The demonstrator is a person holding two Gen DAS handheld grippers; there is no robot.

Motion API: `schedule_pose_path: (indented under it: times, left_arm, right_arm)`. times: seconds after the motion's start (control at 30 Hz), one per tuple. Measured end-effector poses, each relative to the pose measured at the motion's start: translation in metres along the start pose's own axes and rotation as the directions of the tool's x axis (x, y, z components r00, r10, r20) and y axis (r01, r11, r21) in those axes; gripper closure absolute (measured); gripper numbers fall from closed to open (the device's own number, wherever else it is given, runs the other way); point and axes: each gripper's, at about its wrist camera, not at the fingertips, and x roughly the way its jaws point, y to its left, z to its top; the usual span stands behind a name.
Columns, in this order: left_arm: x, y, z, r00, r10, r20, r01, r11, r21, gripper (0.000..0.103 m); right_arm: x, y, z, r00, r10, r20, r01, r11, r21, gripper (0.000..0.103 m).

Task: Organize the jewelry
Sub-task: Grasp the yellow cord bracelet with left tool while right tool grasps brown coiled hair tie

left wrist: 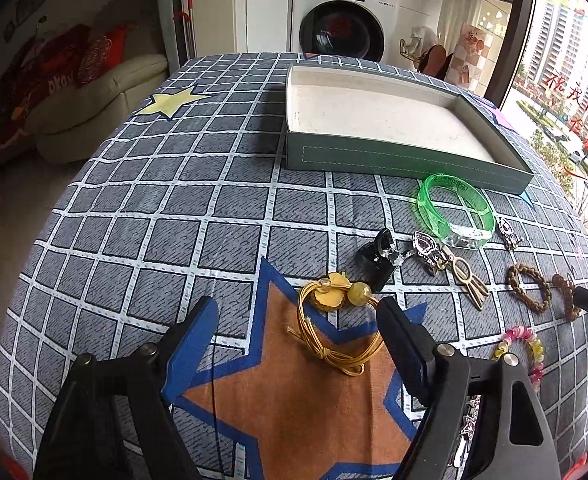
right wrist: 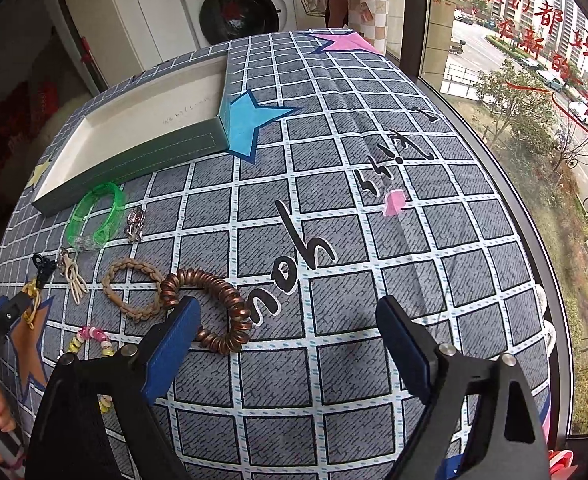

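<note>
- Left gripper point(left wrist: 298, 316) fingers sitting spread, gripping nothing, straddling gold elastic bracelet point(left wrist: 334, 328) on worktop point(left wrist: 133, 216).
- Right gripper point(right wrist: 287, 320) fingers released too; copper coil bracelet point(right wrist: 213, 308) lying by left finger; bare cloth to the right.
- Tray point(left wrist: 374, 156) sitting empty behind green bangle point(left wrist: 454, 208).

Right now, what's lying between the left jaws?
In the left wrist view, the left gripper stands open with the gold cord hair tie on the cloth between its jaws, untouched.
</note>
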Motion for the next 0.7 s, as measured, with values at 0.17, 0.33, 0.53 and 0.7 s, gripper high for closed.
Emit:
schedule_pose_path:
  times: [0.17,0.33,0.53,0.7]
  left_arm:
    - [0.009,-0.004,-0.001,1.000,0.009,-0.008,-0.009,1.000,0.014,0.012]
    - [0.006,-0.015,-0.002,1.000,-0.002,0.020,0.000,0.998,0.069,0.063]
    - [-0.001,-0.008,-0.001,0.994,-0.109,0.009,0.108,0.994,0.032,0.088]
    - [-0.017,-0.006,0.001,0.988,-0.153,0.031,0.152,0.988,0.031,0.088]
  right_arm:
    - [0.009,0.017,-0.002,0.999,-0.045,-0.002,0.045,0.994,-0.100,0.030]
    - [0.006,0.030,-0.007,0.999,-0.045,0.009,0.046,0.985,-0.163,0.053]
    - [0.000,0.037,-0.012,1.000,-0.022,0.008,0.023,0.985,-0.173,0.089]
    - [-0.009,0.028,-0.008,0.998,0.057,0.008,-0.056,0.992,-0.110,0.090]
